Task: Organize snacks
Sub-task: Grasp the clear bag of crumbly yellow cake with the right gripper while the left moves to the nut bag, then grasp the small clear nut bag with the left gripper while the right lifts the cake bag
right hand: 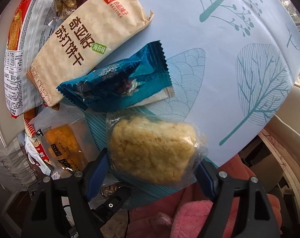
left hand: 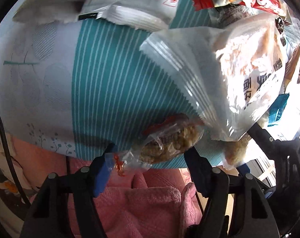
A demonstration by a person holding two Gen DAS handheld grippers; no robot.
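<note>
Two hand-held tools work at the near edge of a counter [right hand: 239, 39] covered in a pale blue, leaf-printed cloth, strewn with snack packets. The left tool [left hand: 150, 154] has its blue-padded fingers set either side of a small clear-wrapped brown nut cluster [left hand: 167, 146]; whether they actually press it, I cannot tell. The right tool [right hand: 152, 164] likewise brackets a clear-wrapped crumbly yellow cake [right hand: 152, 148], its grip equally unclear. Both snacks overhang the counter edge above a pink fleece blanket [right hand: 189, 216]. Slick wrappers could slip and drop there, and a hard squeeze might crumble the cake.
</note>
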